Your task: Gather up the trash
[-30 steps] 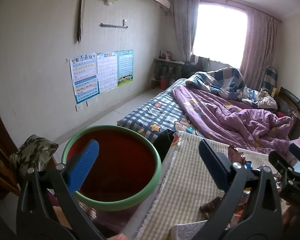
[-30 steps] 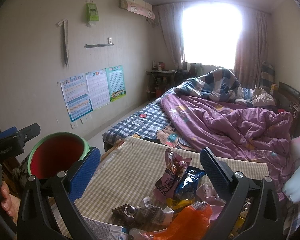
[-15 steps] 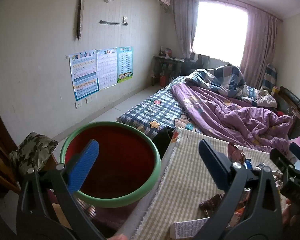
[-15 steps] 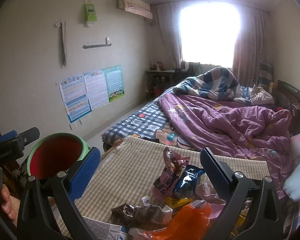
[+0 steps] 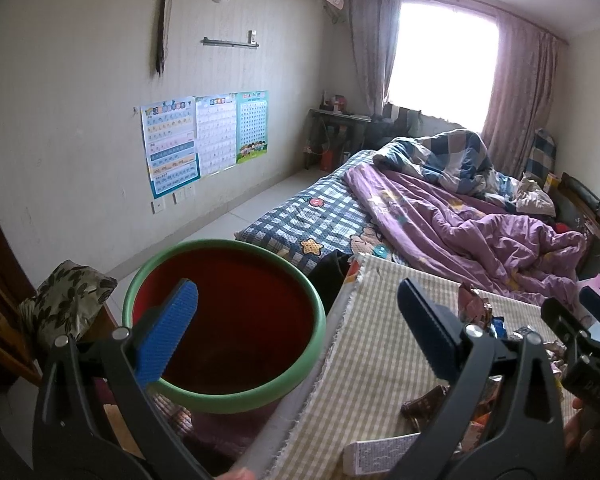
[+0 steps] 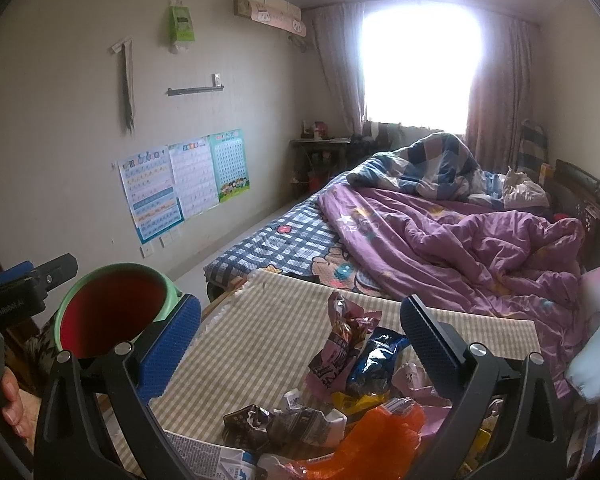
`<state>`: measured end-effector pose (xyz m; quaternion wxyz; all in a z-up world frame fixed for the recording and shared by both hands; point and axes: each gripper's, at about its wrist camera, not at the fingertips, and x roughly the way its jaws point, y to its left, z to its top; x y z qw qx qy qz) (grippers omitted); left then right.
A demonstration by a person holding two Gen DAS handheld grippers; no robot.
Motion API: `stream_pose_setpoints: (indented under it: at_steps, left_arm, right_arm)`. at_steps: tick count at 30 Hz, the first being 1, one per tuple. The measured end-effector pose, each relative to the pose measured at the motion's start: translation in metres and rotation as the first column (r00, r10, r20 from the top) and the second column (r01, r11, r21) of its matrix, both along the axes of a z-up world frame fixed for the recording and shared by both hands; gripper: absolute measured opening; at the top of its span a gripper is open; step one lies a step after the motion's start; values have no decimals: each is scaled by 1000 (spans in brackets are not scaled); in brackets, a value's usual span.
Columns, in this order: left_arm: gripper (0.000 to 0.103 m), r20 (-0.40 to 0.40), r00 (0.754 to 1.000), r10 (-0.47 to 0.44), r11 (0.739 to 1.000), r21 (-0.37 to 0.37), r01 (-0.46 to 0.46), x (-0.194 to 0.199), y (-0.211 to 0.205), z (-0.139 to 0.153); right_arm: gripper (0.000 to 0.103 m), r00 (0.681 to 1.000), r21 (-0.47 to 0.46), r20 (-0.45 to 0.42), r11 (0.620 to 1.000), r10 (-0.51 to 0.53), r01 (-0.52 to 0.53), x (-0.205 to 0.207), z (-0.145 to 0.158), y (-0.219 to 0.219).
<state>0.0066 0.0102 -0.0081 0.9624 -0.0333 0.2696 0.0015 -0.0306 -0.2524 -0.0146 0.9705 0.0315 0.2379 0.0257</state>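
Note:
A round bin [image 5: 236, 328] with a green rim and red inside stands left of a table under a checked cloth [image 5: 380, 364]; it shows in the right wrist view too as the bin [image 6: 108, 312]. A heap of wrappers [image 6: 352, 360], with an orange bag [image 6: 376, 436] and a crumpled dark packet [image 6: 256, 424], lies on the checked cloth [image 6: 268, 336]. My left gripper [image 5: 296, 330] is open, one finger over the bin, the other over the cloth. Above the heap, my right gripper [image 6: 300, 346] is open and holds nothing.
A bed [image 6: 440, 232] with a purple quilt and a blue checked sheet fills the room behind the table. A floral cushion [image 5: 64, 300] sits on a wooden chair at the left. Bare floor [image 5: 228, 220] runs along the wall with posters.
Both views have crept slightly forward and up; the bin and the heap sit a little lower in view. Both grippers stayed open.

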Motion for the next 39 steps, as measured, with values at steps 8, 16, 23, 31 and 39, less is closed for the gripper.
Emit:
stream_pose_setpoints:
  at_steps: [8, 16, 23, 31, 39]
  left_arm:
    - [98, -4, 1000, 2, 1000, 3, -2, 1, 2, 0]
    - [98, -5, 1000, 1, 1000, 3, 0, 1, 2, -1]
    - [98, -6, 1000, 0, 1000, 1, 0, 0, 2, -1]
    - [98, -26, 999, -31, 999, 10, 31, 0, -3, -5]
    - [98, -116, 979, -168, 979, 92, 179, 3, -23, -28]
  right_arm:
    - [96, 1000, 0, -5, 1000, 1, -1, 1, -3, 2]
    - [96, 1000, 0, -7, 1000, 2, -2, 1, -4, 2]
    - [96, 1000, 0, -9, 1000, 2, -2, 2, -7, 3]
    - [96, 1000, 1, -16, 1000, 1, -1, 4, -14, 8]
    - [96, 999, -12, -45, 1000, 9, -9, 0, -30, 8]
